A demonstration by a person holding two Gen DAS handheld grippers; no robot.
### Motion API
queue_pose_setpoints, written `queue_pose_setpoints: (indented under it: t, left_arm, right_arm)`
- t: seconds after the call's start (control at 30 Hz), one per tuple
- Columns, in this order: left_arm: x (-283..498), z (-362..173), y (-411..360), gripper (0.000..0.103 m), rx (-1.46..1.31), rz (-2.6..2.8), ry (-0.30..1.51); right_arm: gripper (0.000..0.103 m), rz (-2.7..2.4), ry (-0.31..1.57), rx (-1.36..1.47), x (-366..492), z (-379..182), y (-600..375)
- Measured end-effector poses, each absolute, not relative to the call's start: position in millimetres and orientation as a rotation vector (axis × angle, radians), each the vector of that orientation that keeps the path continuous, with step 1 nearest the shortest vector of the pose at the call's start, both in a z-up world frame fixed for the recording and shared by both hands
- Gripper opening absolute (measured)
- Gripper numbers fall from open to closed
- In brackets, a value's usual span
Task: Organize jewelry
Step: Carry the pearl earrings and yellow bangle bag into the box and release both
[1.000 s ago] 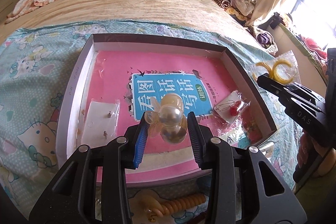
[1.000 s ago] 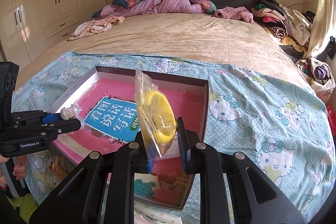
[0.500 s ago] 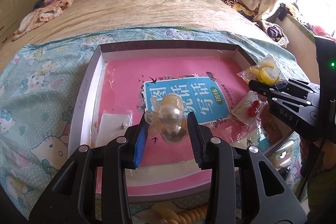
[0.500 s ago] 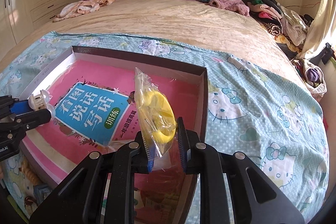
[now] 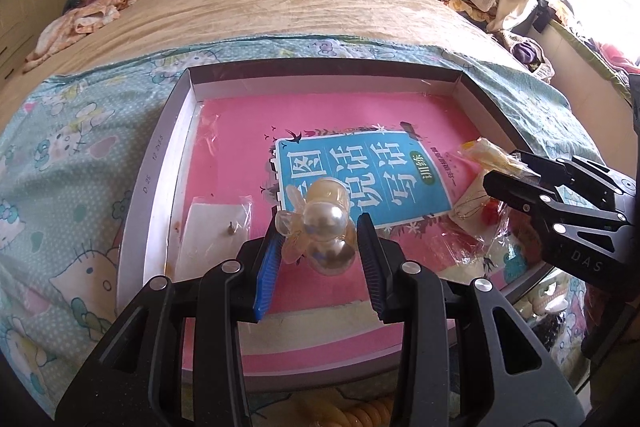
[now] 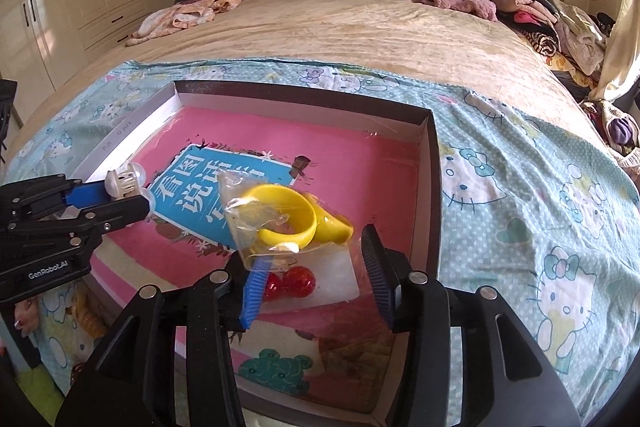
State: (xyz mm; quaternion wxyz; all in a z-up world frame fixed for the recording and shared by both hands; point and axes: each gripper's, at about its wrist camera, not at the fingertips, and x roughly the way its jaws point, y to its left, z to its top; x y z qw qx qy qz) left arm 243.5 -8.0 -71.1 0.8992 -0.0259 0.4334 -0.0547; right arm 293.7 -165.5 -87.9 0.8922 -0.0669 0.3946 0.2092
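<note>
My left gripper (image 5: 320, 247) is shut on a pearl hair clip (image 5: 322, 223) and holds it above the shallow box (image 5: 148, 179) lined with a pink book. My right gripper (image 6: 314, 267) is open. A clear bag with yellow rings (image 6: 284, 223) sits tilted between its fingers, leaning on the left finger (image 6: 254, 287), above the box's right part (image 6: 430, 187). Under it lies a bag with red cherry earrings (image 6: 294, 281). From the left wrist view the right gripper (image 5: 504, 179) and the yellow bag (image 5: 488, 155) show at the right.
A bag with small ear studs (image 5: 218, 223) lies in the box's left part. A spiral hair tie (image 5: 356, 413) lies on the cartoon-cat sheet (image 6: 540, 207) in front of the box. Clothes are piled at the bed's far end and right side.
My right gripper has opened and let go of the yellow ring bag, which has tipped over flat above the box. Both grippers moved further over the box. The left still holds the pearl clip.
</note>
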Motion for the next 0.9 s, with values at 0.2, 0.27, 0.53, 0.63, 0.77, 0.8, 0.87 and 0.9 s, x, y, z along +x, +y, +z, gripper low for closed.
queue_pose_setpoints:
  t: [0.2, 0.27, 0.53, 0.63, 0.77, 0.8, 0.87, 0.9]
  left_arm:
    - [240.8, -72.6, -11.0, 0.029, -0.055, -0.128, 0.905]
    - [240.4, -72.5, -11.3, 0.029, -0.059, -0.131, 0.907]
    - [235.9, -69.0, -13.9, 0.039, -0.070, -0.142, 0.908]
    - [233.0, -65.5, -13.2, 0.045, -0.075, -0.140, 0.901]
    - [226.2, -56.9, -11.5, 0.054, -0.087, -0.143, 0.884]
    - [224.3, -54.5, -11.0, 0.057, -0.089, -0.143, 0.879]
    - [221.6, -49.7, -10.4, 0.062, -0.092, -0.139, 0.870]
    - [220.2, -47.4, -9.5, 0.064, -0.094, -0.135, 0.866]
  right_arm:
    - [0.056, 0.456, 0.810, -0.112, 279.1, -80.8, -168.8]
    - [0.060, 0.460, 0.806, -0.091, 274.6, -78.1, -172.9]
    - [0.069, 0.451, 0.796, -0.039, 262.2, -68.6, -189.5]
    - [0.071, 0.444, 0.789, -0.032, 259.4, -64.6, -193.2]
    - [0.076, 0.433, 0.773, -0.025, 255.3, -58.1, -198.0]
    - [0.078, 0.431, 0.768, -0.023, 254.1, -56.2, -199.0]
    - [0.080, 0.430, 0.758, -0.019, 251.0, -52.6, -201.4]
    - [0.081, 0.427, 0.753, -0.017, 249.5, -51.0, -202.3]
